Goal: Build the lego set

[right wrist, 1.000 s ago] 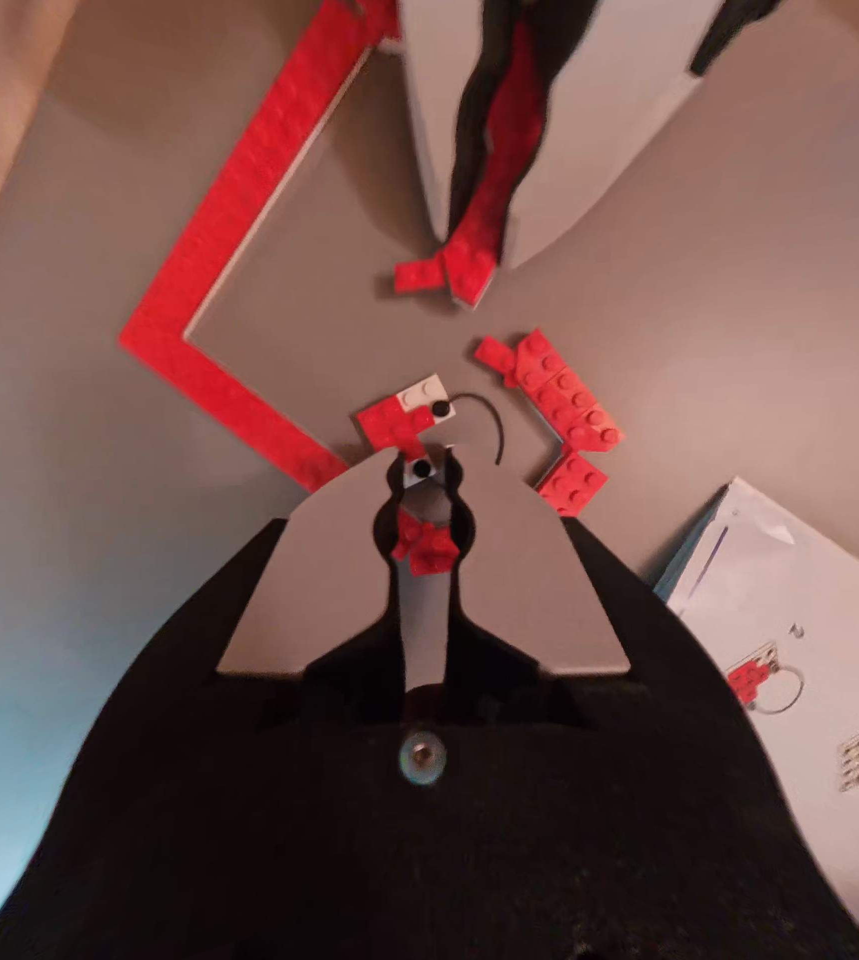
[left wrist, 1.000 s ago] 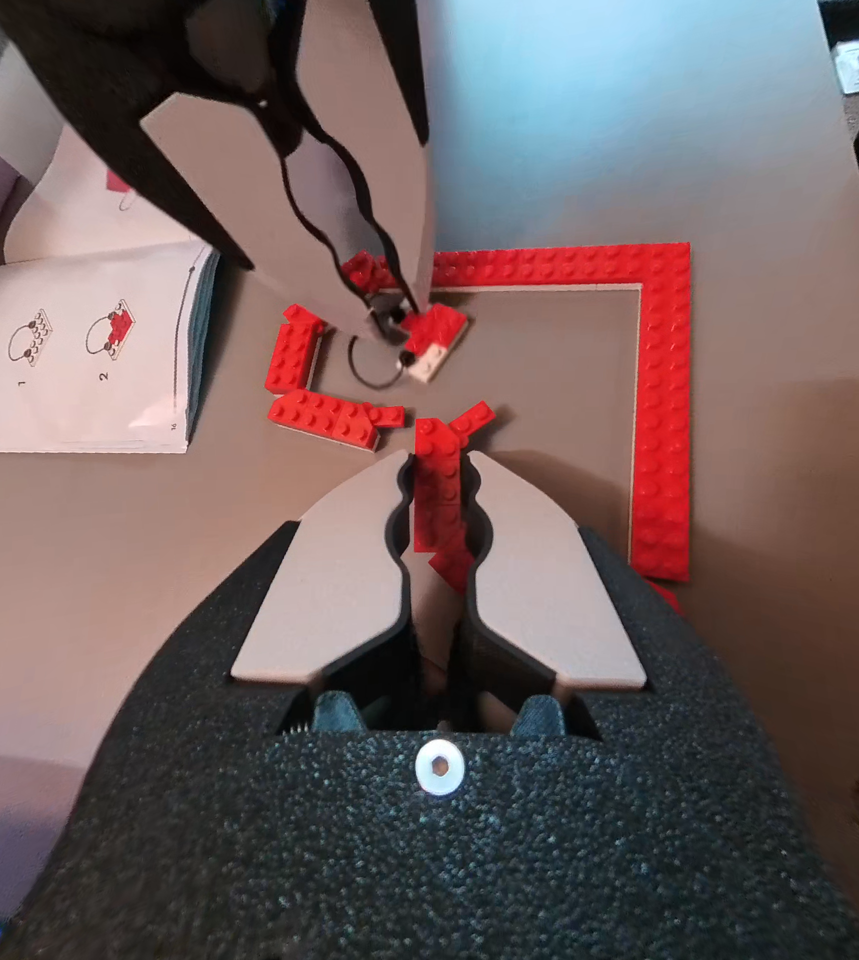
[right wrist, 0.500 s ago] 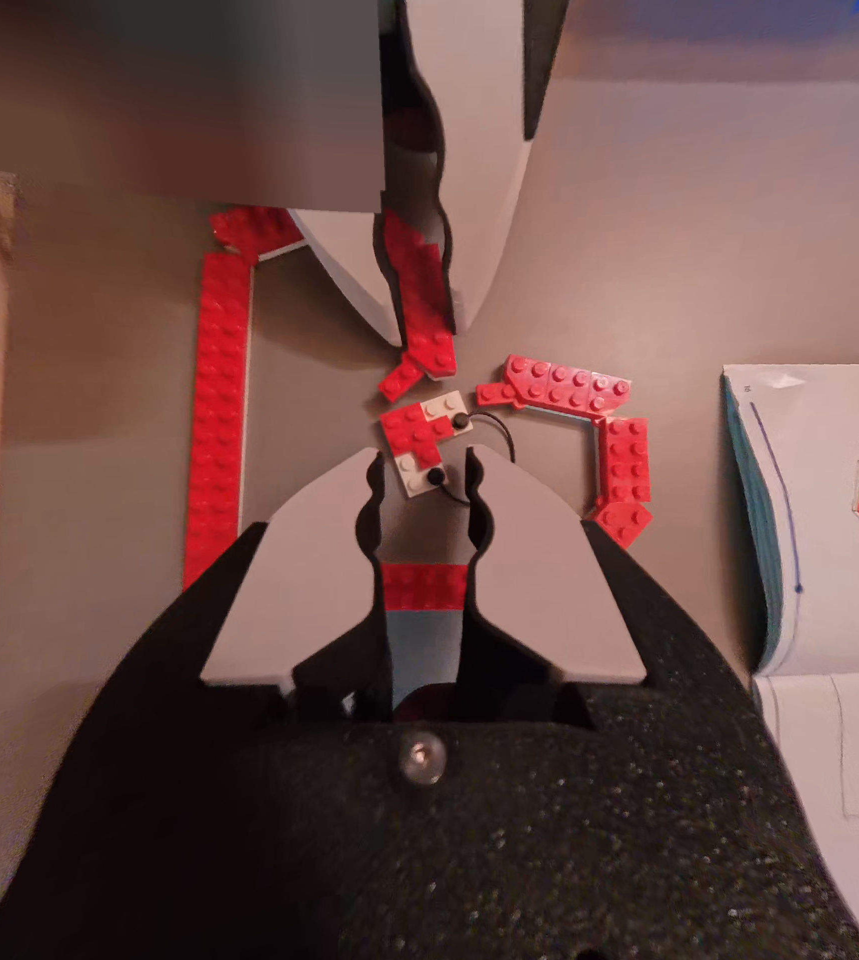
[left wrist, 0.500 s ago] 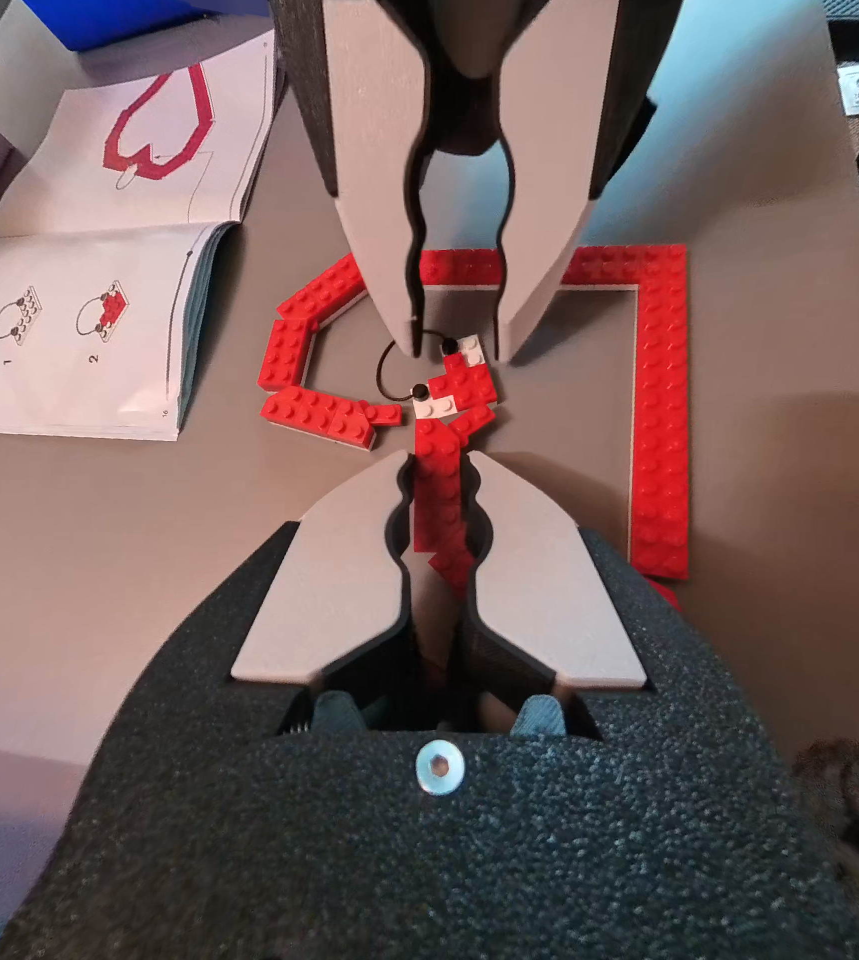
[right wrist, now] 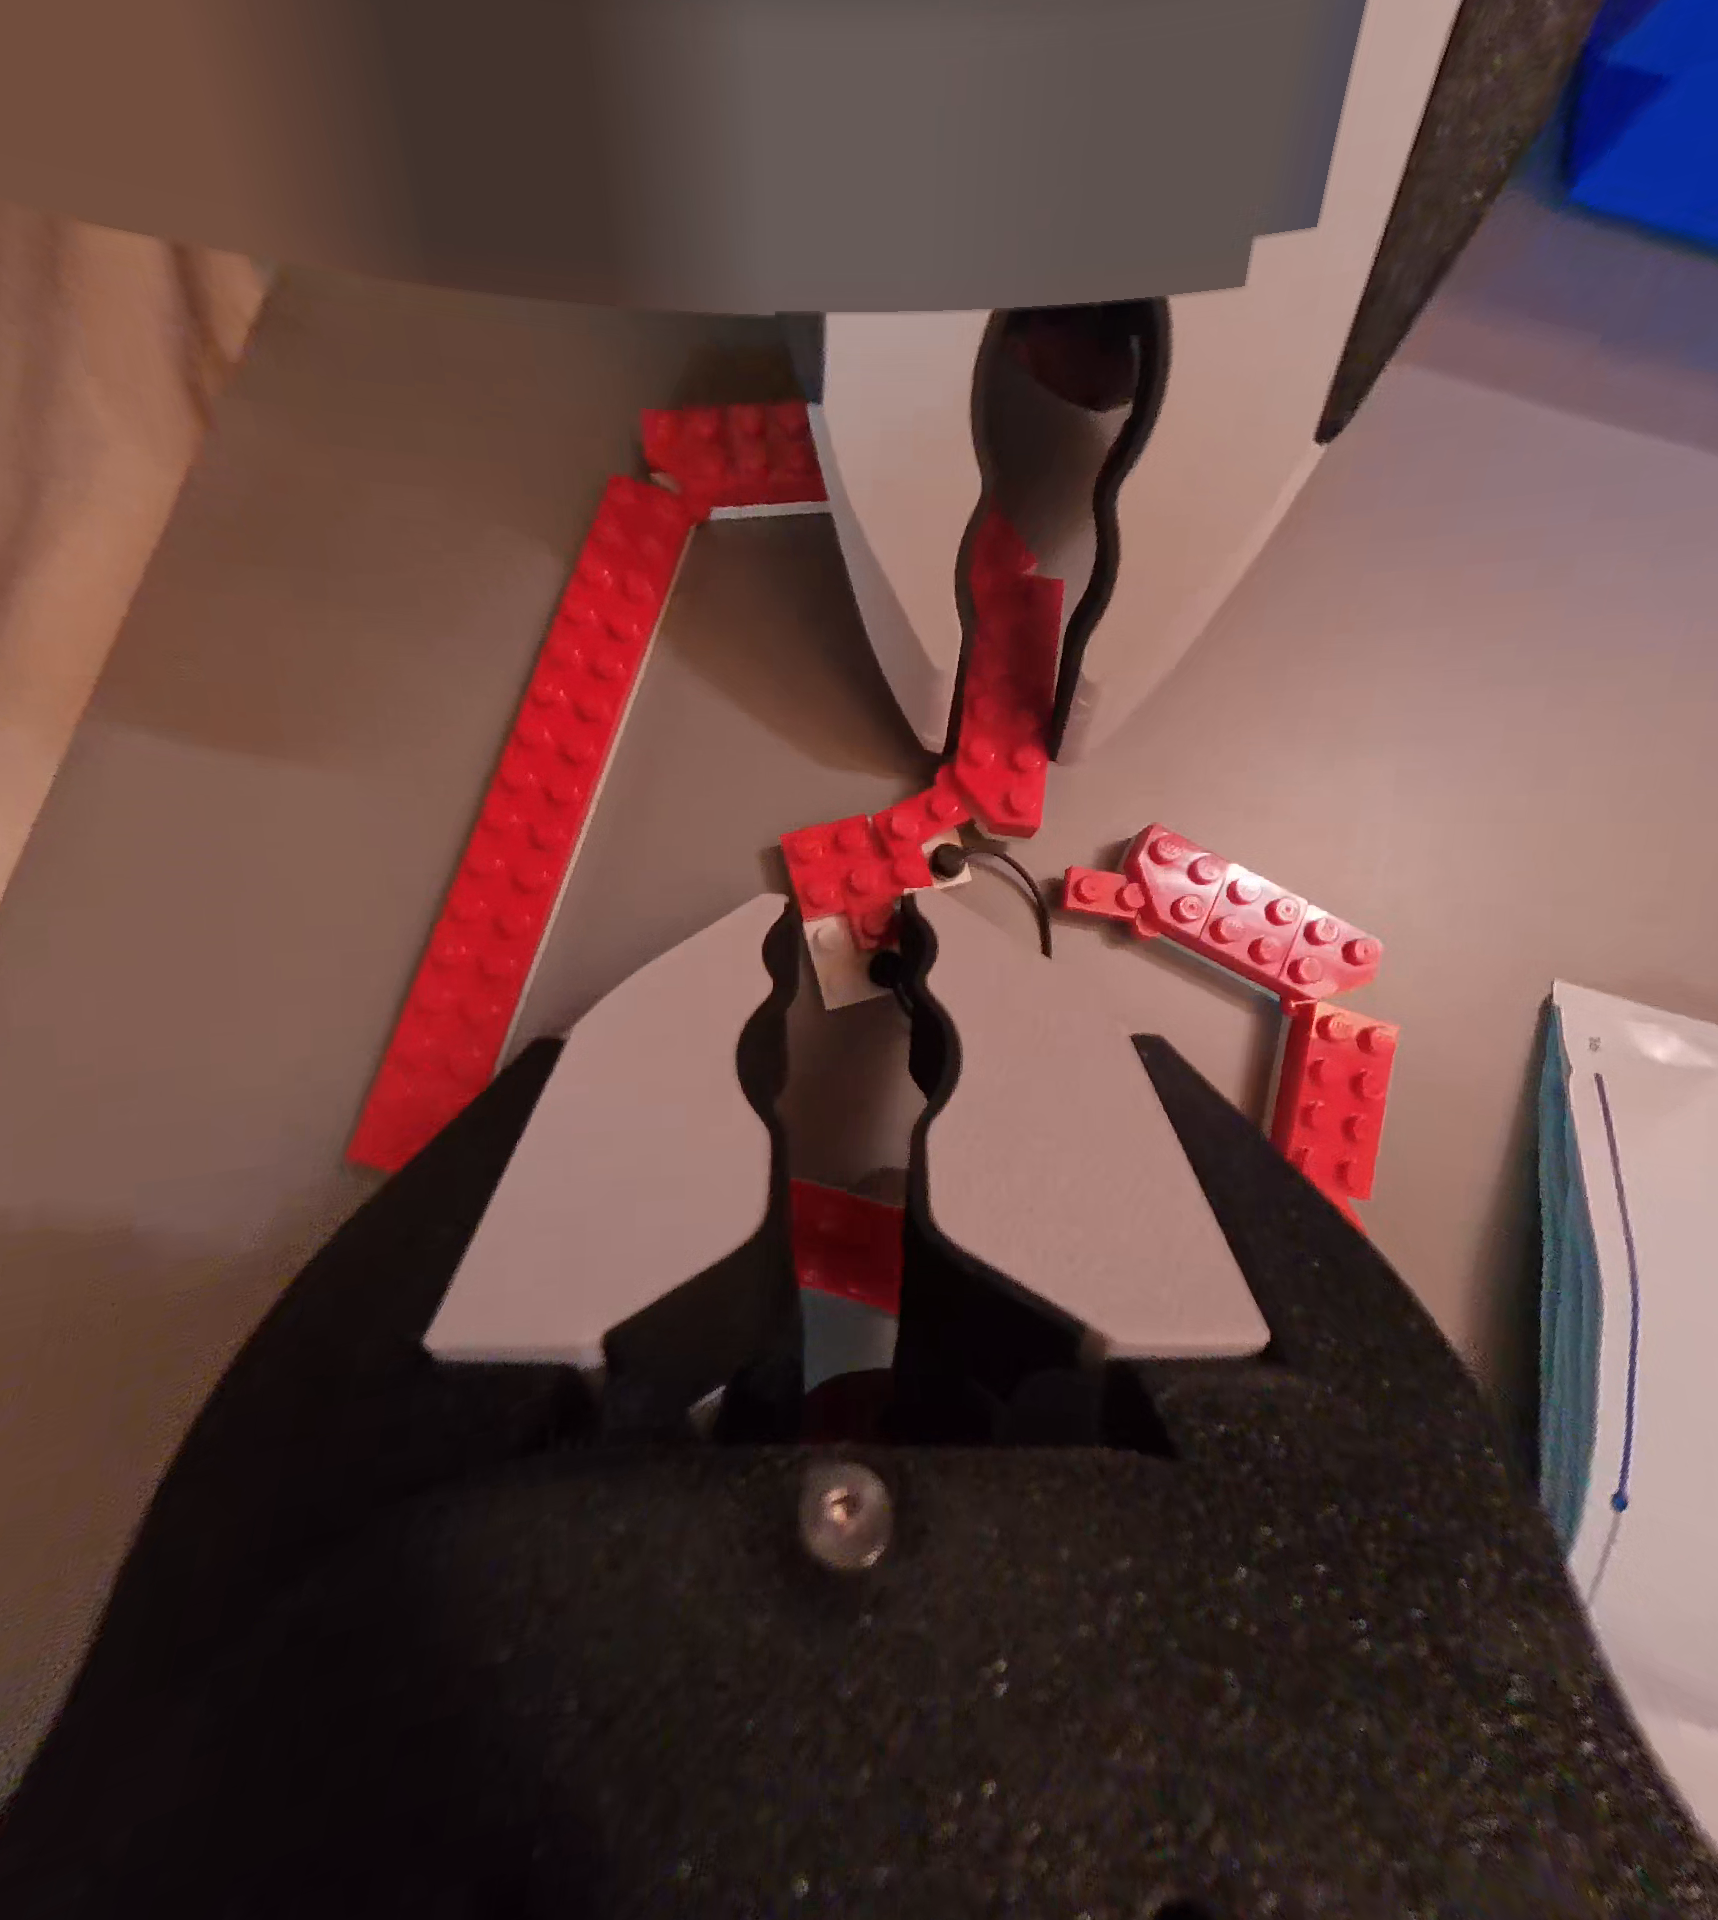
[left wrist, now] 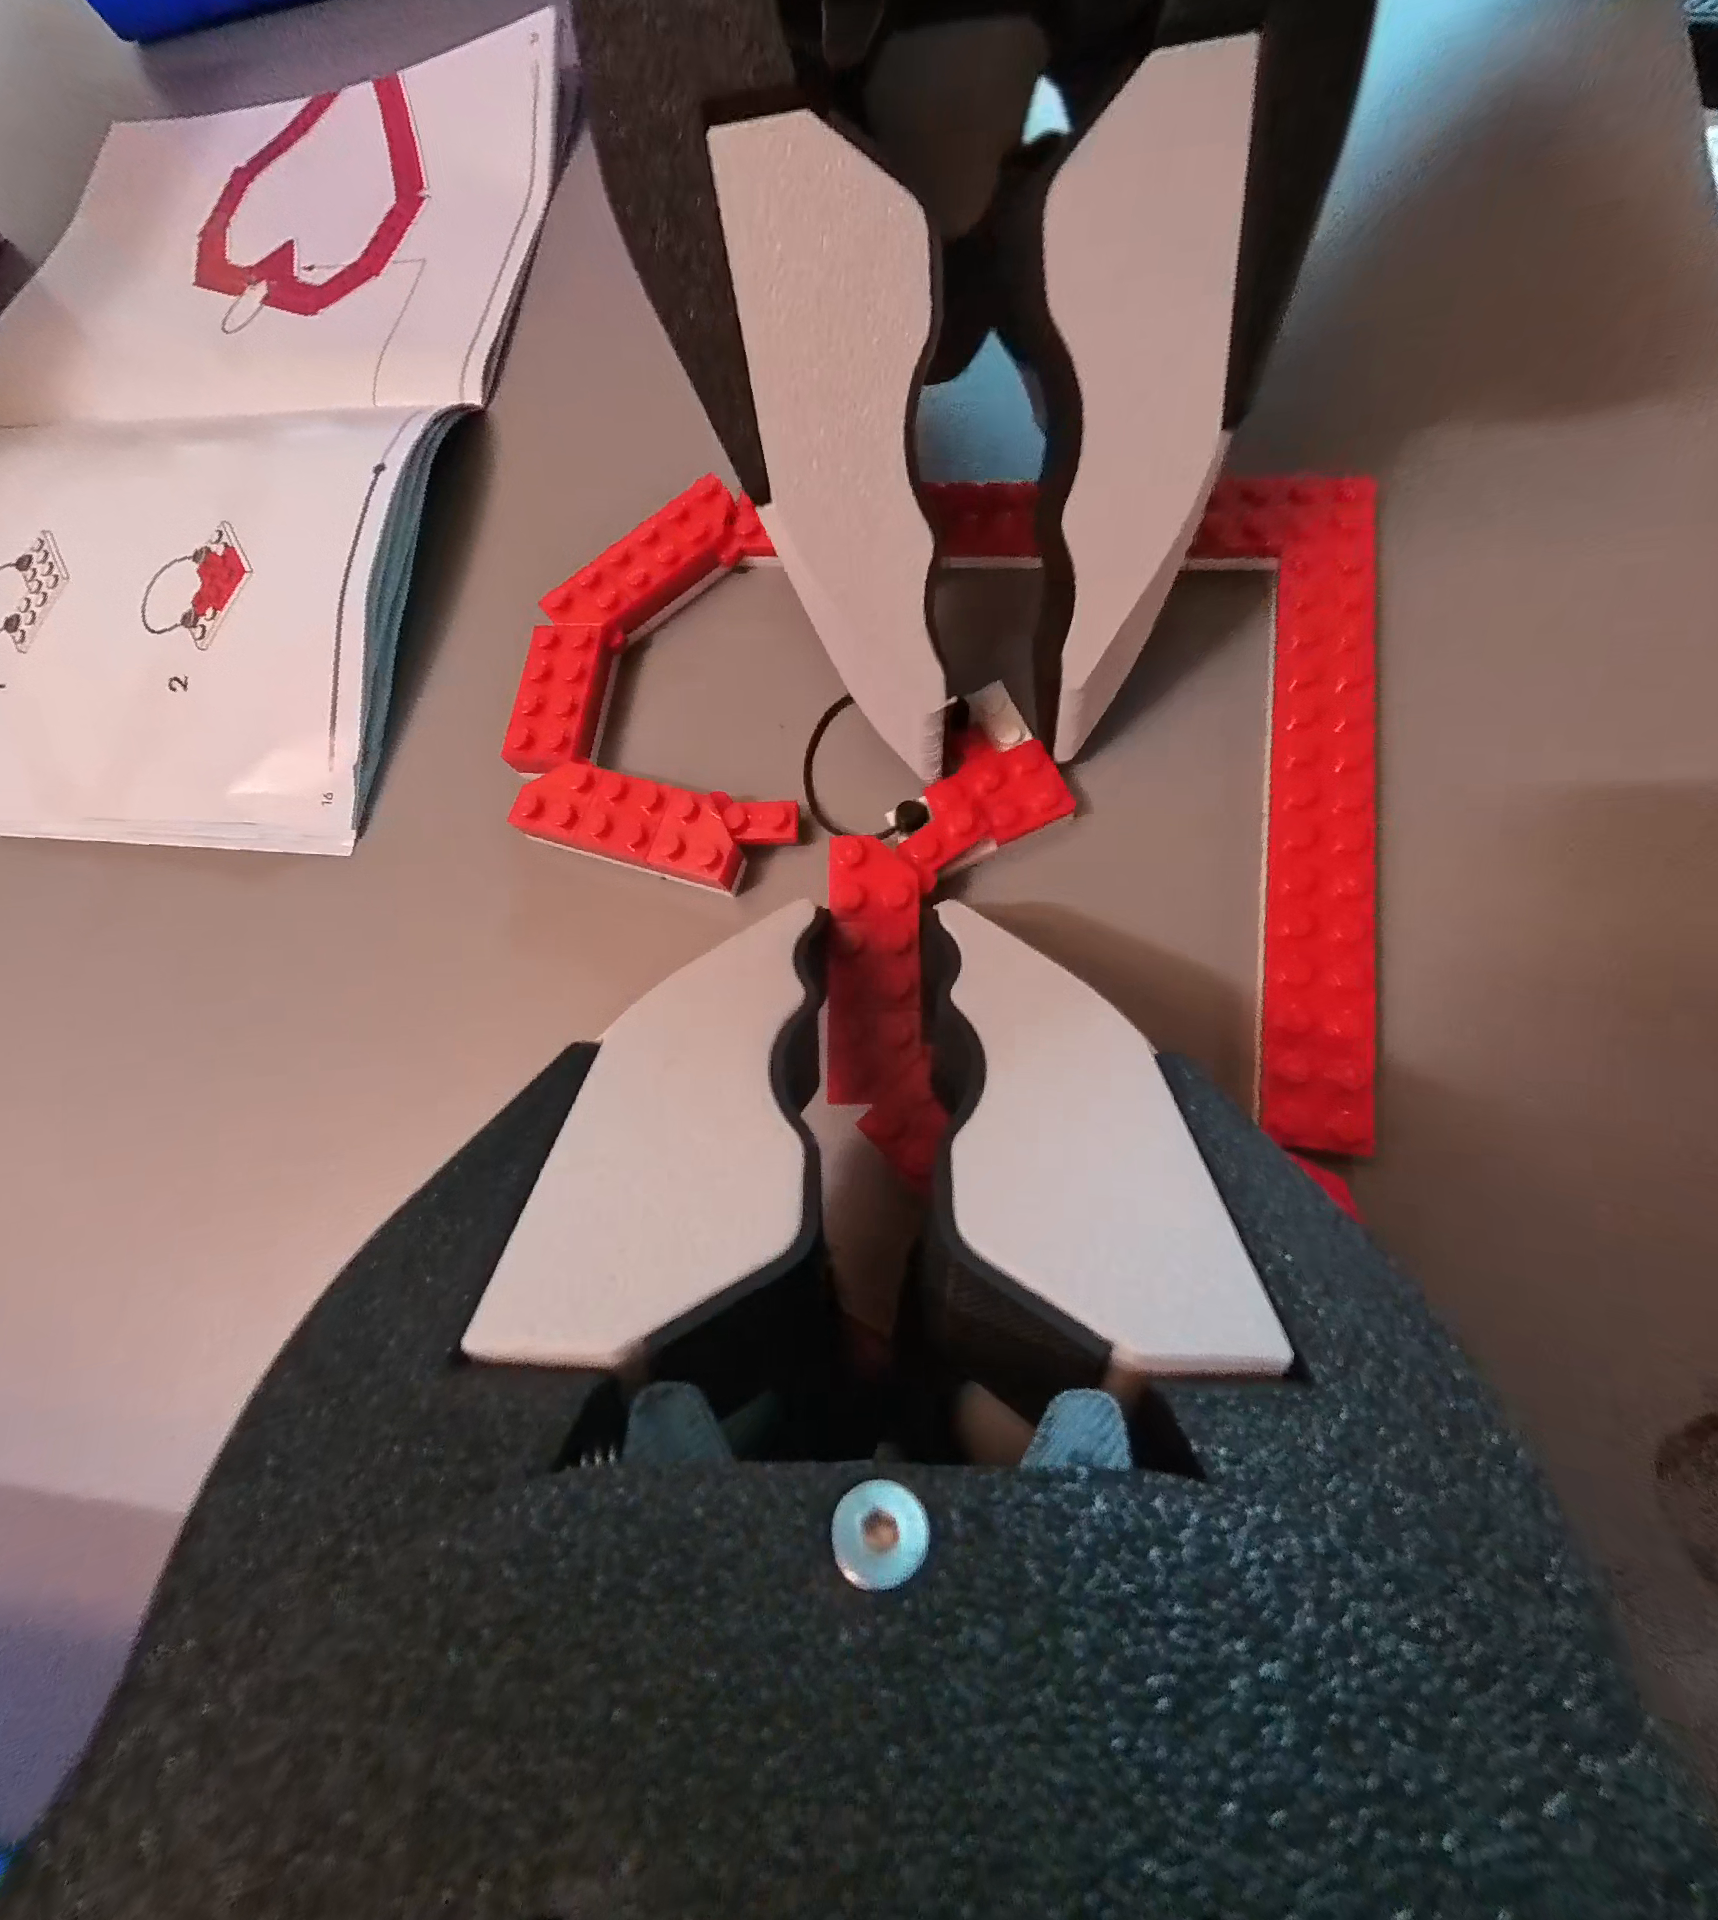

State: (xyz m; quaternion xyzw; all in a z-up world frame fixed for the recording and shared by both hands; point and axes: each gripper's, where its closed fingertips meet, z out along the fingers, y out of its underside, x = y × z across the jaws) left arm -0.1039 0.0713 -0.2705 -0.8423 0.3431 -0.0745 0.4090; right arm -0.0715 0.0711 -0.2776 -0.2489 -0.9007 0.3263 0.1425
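Grey fingers of the left gripper (left wrist: 874, 914) sit nearly closed on a red brick strip (left wrist: 876, 987), which runs lengthwise between them and pokes out past their tips, flat above the brown table (left wrist: 159, 1039). The strip's far end touches a small red-and-white plate piece (left wrist: 990, 800) with two black knobs and a thin black loop (left wrist: 819, 764) curving off to its left. Just beyond that piece, the right gripper (left wrist: 995, 743) points down toward the left gripper, its fingers parted by a narrow gap and set either side of the piece's white corner. From the left wrist view one fingertip appears to touch the corner; whether the fingers pinch it cannot be told.

From the right wrist view, the right gripper (right wrist: 850, 914) shows the same small gap, with the white edge of the plate piece (right wrist: 860, 873) lying just at its tips and the black loop (right wrist: 1026, 904) bending off to the right. Farther on, the left gripper (right wrist: 1000, 753) holds its strip (right wrist: 1006, 675), joined to the plate piece by a short red link.

To the left of the plate piece in the left wrist view lies a curved run of red bricks (left wrist: 564, 707), apart from the strip. A long red L-shaped frame (left wrist: 1322, 831) lies along the right and far sides. An open instruction booklet (left wrist: 159, 623) rests on the table's left part.
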